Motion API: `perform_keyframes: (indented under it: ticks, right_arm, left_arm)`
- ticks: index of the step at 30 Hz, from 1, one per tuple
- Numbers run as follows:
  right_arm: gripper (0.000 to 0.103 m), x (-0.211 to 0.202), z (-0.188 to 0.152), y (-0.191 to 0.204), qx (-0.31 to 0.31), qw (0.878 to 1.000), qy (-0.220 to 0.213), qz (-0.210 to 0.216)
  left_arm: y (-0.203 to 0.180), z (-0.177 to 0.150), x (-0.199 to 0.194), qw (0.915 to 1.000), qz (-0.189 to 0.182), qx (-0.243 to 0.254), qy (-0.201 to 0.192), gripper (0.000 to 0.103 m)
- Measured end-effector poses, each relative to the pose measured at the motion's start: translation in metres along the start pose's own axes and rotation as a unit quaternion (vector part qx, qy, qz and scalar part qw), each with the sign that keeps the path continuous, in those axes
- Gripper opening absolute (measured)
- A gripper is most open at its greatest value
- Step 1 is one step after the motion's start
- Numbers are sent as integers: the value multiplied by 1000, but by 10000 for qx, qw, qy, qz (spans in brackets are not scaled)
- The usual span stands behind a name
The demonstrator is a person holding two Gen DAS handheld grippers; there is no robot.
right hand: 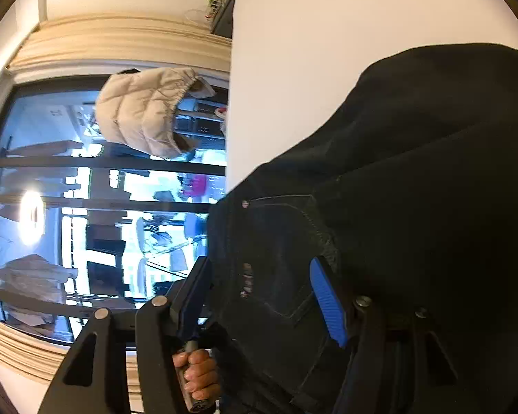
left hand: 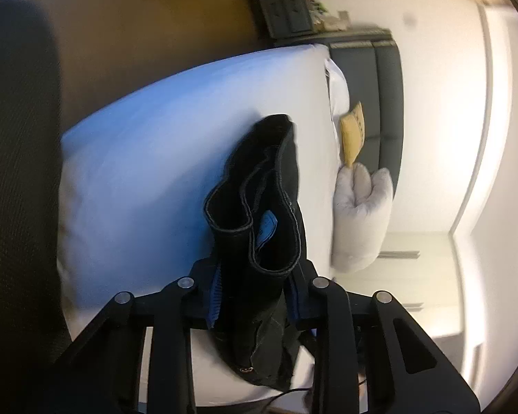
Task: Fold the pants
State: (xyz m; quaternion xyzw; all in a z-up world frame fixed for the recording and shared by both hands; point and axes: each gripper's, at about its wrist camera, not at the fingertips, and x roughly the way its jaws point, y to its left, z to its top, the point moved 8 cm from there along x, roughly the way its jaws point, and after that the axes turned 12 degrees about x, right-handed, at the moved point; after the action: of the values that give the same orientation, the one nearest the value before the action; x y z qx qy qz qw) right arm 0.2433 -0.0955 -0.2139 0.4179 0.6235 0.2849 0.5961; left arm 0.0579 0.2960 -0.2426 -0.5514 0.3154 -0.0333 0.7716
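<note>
I see the black pants (left hand: 259, 214) bunched between the fingers of my left gripper (left hand: 255, 296), above the white bed (left hand: 148, 158). The blue pads (left hand: 214, 293) press the cloth from both sides, so this gripper stands narrow and holds the pants. My right gripper (right hand: 262, 296) also has the pants (right hand: 414, 179) between its fingers, near a stitched pocket, but I cannot tell if its rather wide pads (right hand: 328, 303) really clamp the cloth. A hand (right hand: 197, 369) grasps a handle just under this gripper.
</note>
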Motion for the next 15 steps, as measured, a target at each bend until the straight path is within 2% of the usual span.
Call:
perform_keyframes:
  ticks: [4,5,6,7,10,15]
  right_arm:
    - [64,17,1,-4,-86,9993,170,-333]
    - [67,22,2,-8,-82,9987,207,-453]
    - [66,30,4,-19,-63,9968,255,-756]
    - [66,34,5,-24,-50,9961,284,-838]
    - [66,36,9,-29,53,9977,148,-663]
    - [69,39,3,-28,-247,9966,-72,-786]
  left_arm:
    - [-19,2,0,9987,123,503,-22,22]
    - [-24,2,1,9979,145,626,-21,21]
    - [-29,2,1,9969,169,771,-16,21]
    - [-35,2,1,9956,182,918,-5,19]
    - [-54,0,0,9914,167,1296,21,18]
    - [-91,-8,10,9816,96,1903,125,18]
